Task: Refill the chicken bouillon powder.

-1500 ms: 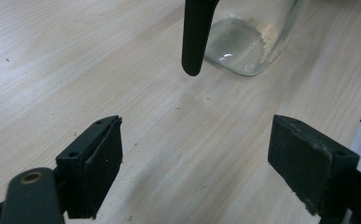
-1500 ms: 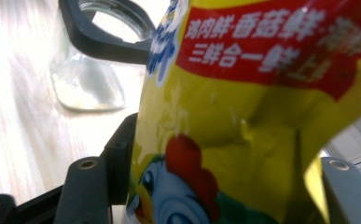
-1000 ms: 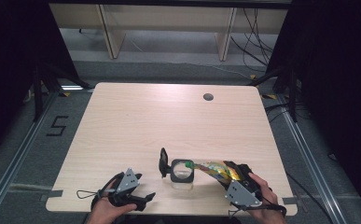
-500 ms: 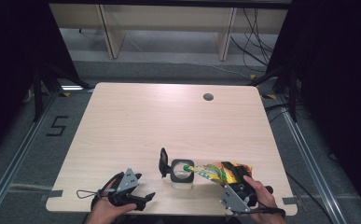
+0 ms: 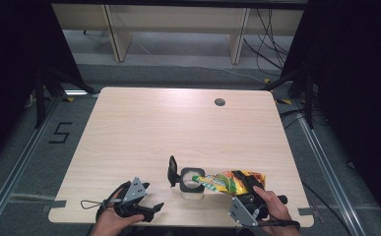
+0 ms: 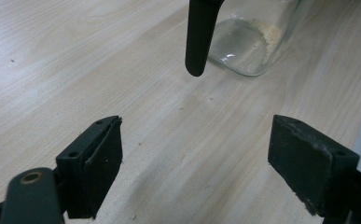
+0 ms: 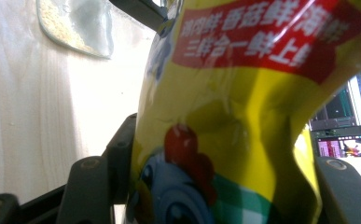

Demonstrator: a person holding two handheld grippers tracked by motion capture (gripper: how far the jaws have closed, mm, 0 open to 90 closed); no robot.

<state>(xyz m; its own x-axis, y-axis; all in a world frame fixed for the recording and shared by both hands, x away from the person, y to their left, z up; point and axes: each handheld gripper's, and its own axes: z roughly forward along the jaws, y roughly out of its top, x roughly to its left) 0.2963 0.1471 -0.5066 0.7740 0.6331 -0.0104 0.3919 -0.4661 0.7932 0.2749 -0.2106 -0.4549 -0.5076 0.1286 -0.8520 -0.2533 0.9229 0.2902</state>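
Pale wooden desk (image 5: 143,128), glass jar (image 5: 190,180) near its front edge. Right hand-held gripper (image 5: 247,204) clamped on yellow seasoning bag (image 5: 235,181), long axis tipped toward jar mouth. Left hand-held gripper (image 5: 151,210) released, left of jar.

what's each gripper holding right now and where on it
The right gripper is shut on the yellow bag, clamped across its lower end, with the mouth tipped toward the glass jar. The left gripper is open, holding nothing.

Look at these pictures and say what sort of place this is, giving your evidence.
Probably a lab or recording studio, not a kitchen: a bare wooden table with a cable hole, black curtains on both sides, loose cables and taped floor markings.
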